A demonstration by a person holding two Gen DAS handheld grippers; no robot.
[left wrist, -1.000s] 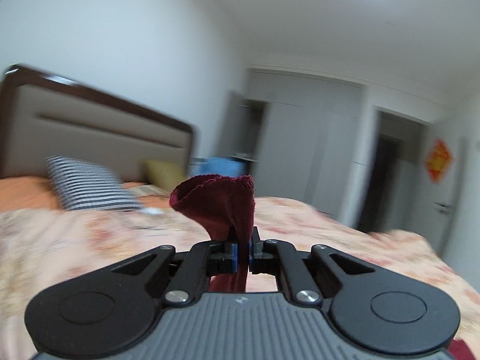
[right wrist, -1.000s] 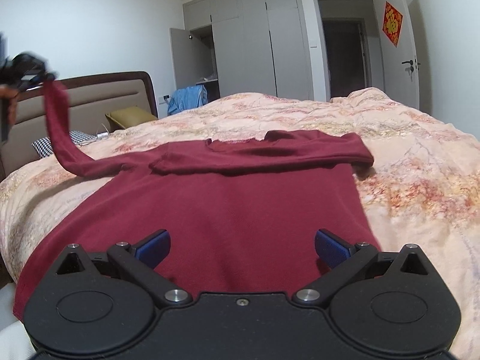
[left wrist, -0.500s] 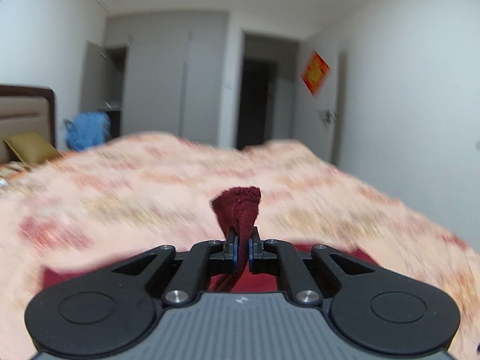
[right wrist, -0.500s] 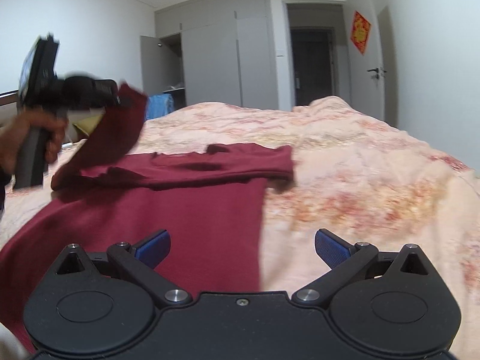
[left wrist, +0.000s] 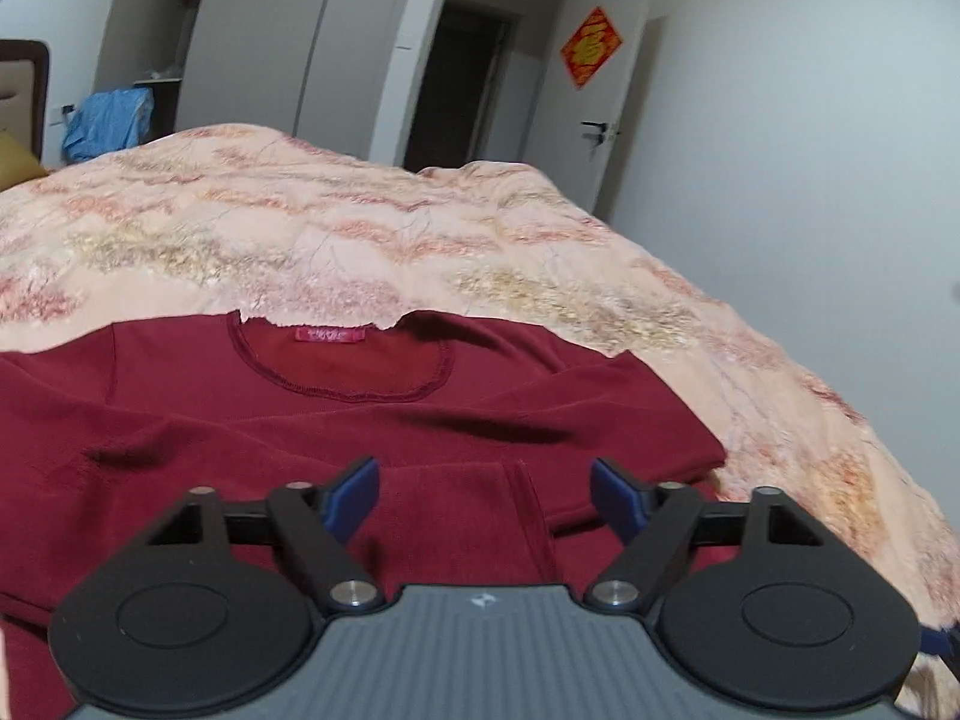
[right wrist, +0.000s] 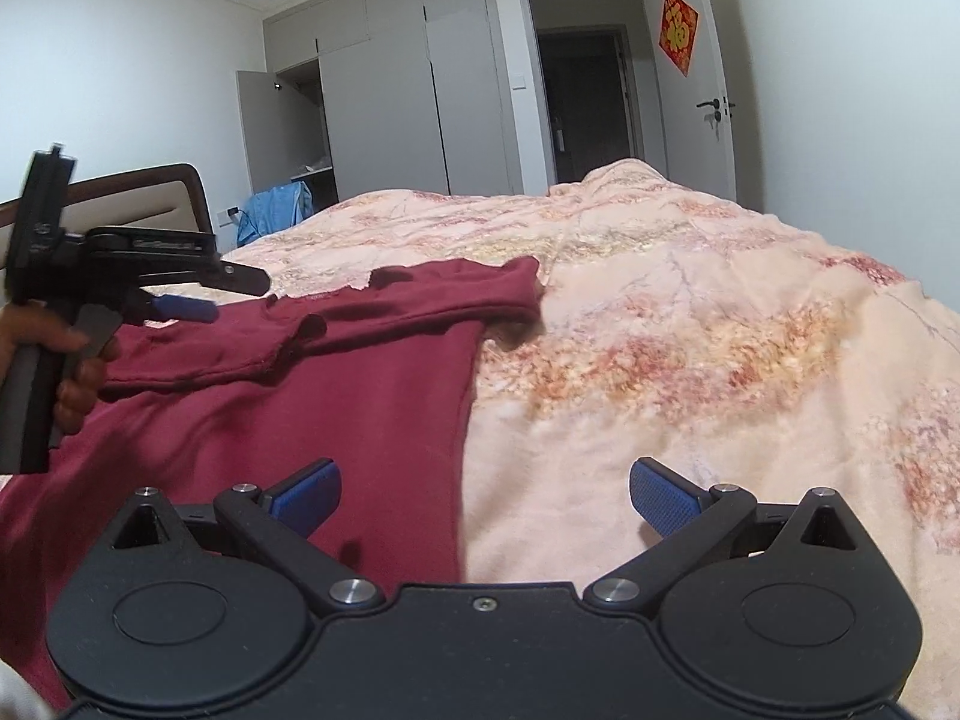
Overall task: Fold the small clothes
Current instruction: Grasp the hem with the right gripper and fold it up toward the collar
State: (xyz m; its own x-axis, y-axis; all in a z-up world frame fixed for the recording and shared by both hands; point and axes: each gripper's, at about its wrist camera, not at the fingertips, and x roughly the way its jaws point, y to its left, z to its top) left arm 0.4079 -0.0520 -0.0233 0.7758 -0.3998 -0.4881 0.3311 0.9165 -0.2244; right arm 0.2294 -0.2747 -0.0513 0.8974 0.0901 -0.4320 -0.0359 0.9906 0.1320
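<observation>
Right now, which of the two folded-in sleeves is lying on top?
The sleeve coming in from the view's left side, its cuff ending mid-chest just below the collar. It overlaps the other sleeve, which runs in from the right shoulder fold.

- Our left gripper (left wrist: 485, 495) tilts downward, its jaws opening with nothing pinched between them.
- Our left hand (right wrist: 57, 372) wraps its handle.
- Our right gripper (right wrist: 485, 495) stands wide, empty.
</observation>
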